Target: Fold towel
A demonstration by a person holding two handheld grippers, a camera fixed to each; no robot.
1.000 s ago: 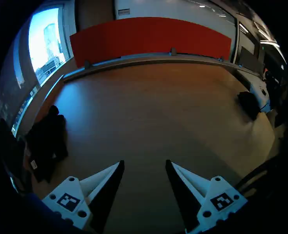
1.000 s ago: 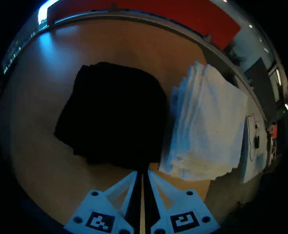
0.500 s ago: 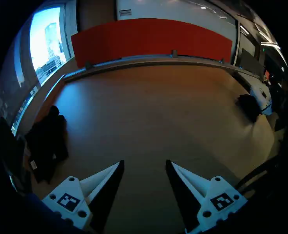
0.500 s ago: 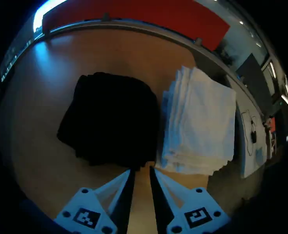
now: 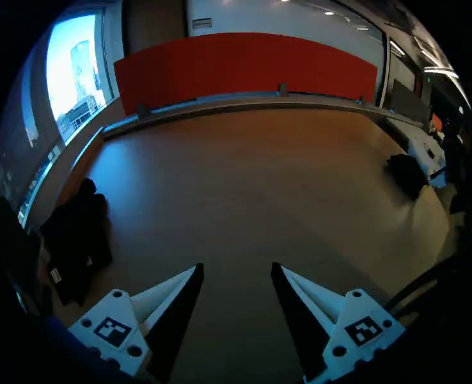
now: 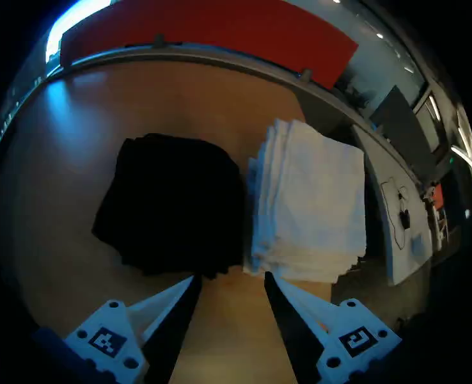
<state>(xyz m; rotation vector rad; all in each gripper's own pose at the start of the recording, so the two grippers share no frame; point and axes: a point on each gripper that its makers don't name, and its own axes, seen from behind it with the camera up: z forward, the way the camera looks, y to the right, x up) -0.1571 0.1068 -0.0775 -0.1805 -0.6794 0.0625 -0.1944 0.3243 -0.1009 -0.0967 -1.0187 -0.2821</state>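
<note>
The right tool [image 6: 232,276] hung wide open over the tabletop [image 6: 63,160].
A black towel stack [image 6: 172,205] lay beside a white towel stack [image 6: 309,198]; the left tool [image 5: 236,264] also gaped wide.

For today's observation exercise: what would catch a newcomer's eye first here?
In the right gripper view, white towels are stacked beside a black folded pile on the wooden table, just beyond the open right gripper. In the left gripper view, a red panel backs the table.

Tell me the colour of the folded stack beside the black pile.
The folded stack is white, seen best in the right gripper view.
</note>
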